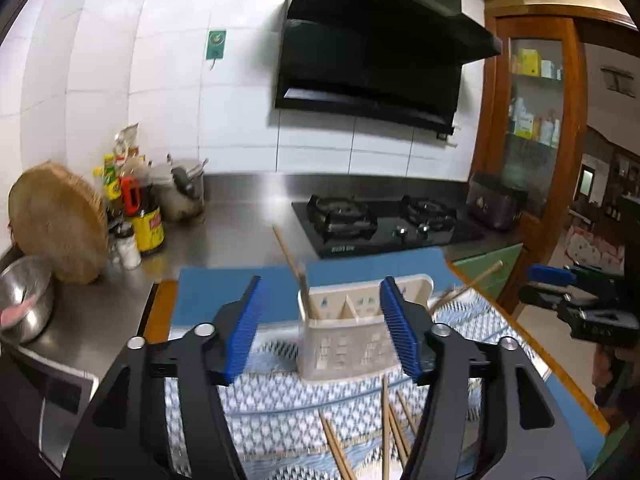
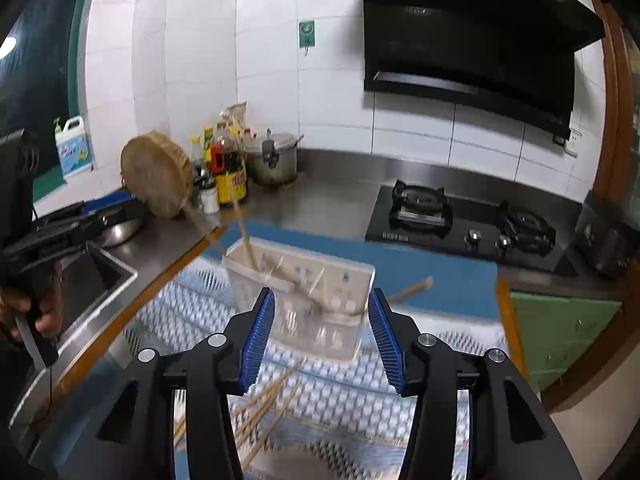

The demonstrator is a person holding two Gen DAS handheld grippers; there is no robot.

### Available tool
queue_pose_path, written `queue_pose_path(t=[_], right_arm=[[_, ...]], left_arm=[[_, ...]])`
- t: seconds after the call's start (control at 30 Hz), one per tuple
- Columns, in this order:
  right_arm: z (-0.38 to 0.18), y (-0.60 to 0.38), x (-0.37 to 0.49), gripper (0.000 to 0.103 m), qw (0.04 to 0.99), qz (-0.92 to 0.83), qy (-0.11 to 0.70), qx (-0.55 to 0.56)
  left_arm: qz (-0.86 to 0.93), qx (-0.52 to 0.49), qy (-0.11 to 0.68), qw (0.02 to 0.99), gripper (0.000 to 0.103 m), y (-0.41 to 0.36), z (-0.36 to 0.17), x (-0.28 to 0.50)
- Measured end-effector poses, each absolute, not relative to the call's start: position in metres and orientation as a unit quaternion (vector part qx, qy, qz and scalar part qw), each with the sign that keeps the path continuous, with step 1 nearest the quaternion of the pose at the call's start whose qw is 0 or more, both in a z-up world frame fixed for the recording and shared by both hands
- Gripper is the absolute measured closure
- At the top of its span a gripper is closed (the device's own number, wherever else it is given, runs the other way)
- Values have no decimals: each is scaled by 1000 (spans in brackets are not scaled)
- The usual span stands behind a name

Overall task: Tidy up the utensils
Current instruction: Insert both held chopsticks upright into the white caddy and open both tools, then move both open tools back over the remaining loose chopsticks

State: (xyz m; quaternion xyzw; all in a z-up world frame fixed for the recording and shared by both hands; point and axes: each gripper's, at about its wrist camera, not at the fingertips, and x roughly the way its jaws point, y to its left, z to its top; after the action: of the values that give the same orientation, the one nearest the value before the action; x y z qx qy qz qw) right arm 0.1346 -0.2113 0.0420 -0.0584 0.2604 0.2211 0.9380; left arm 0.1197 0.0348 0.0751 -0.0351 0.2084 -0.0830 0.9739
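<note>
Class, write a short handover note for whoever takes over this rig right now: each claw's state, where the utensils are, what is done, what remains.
Left claw: open, empty, facing the holder.
Right claw: open, empty, also facing it.
Utensil holder: upright on the patterned cloth.
Done: at least one chopstick stands in the holder's left compartment.
Left: loose chopsticks lie on the cloth near the claws, and one chopstick lies beside the holder to its right; all need placing.

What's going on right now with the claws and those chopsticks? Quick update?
Left gripper open, empty. Right gripper open, empty. One chopstick stands in the holder; loose chopsticks on the patterned mat. Nothing blocking the holder.
</note>
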Motion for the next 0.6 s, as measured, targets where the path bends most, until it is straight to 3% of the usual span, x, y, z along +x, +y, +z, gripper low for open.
queue_pose_path(t=[0.1,0.37,0.6], right_arm=[[19,-209,115,54,932,225,279,-51],[-43,-193,76,54,914,225,334,-44],[-89,-182,52,63,891,235,388,-28]], left_arm=[[-73,-45,228,970,33,40,55,106],[-50,-48,284,956,29,47,-1,76],[-45,-26,324,945,29,43,-39,54]])
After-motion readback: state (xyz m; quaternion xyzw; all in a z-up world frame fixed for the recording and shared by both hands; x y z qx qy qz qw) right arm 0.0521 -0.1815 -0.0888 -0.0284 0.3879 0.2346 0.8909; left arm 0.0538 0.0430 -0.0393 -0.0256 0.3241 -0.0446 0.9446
